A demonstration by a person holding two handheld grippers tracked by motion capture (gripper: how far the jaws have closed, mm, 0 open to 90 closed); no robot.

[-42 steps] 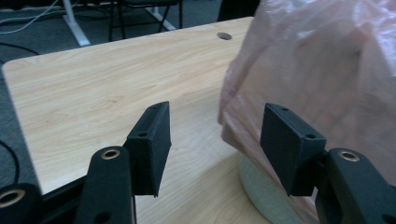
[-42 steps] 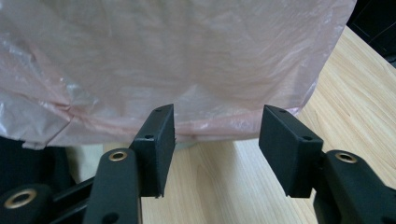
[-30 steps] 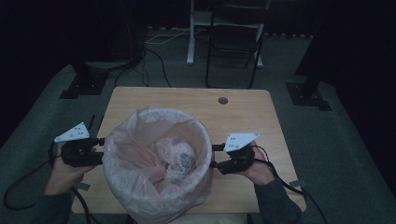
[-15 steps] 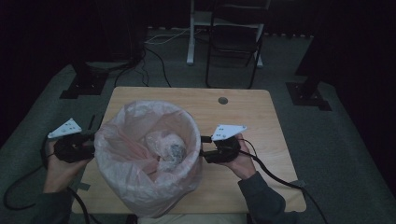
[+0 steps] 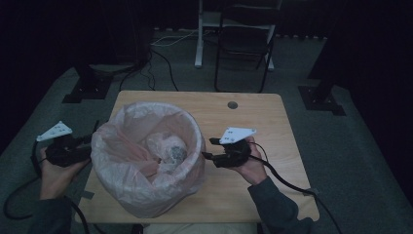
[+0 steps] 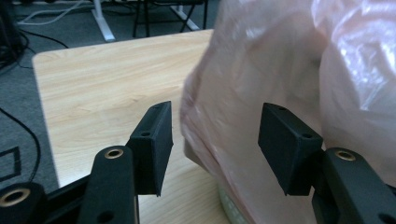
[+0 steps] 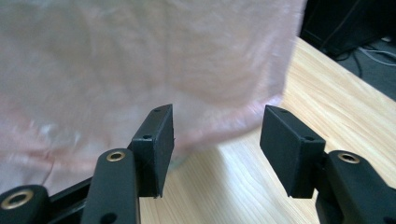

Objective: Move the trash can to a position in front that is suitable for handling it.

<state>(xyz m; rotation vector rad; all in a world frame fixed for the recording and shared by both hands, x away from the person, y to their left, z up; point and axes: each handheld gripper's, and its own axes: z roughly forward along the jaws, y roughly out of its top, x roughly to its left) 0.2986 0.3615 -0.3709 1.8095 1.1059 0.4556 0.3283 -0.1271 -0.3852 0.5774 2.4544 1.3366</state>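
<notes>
High view: left tongs (image 5: pixel 87 146) and right tongs (image 5: pixel 207 148), both apart, flank the pink-bagged bin (image 5: pixel 146 187).

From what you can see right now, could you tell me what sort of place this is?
Probably a dim recording studio or lab: dark curtains, stand bases and cables on the grey floor, one wooden table holding a bag-lined bin.

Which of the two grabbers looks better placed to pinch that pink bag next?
Probably the left gripper: its open jaws already have a fold of the pink bag between them. The right gripper is open too, but the bag sits just ahead of its jaws.
</notes>
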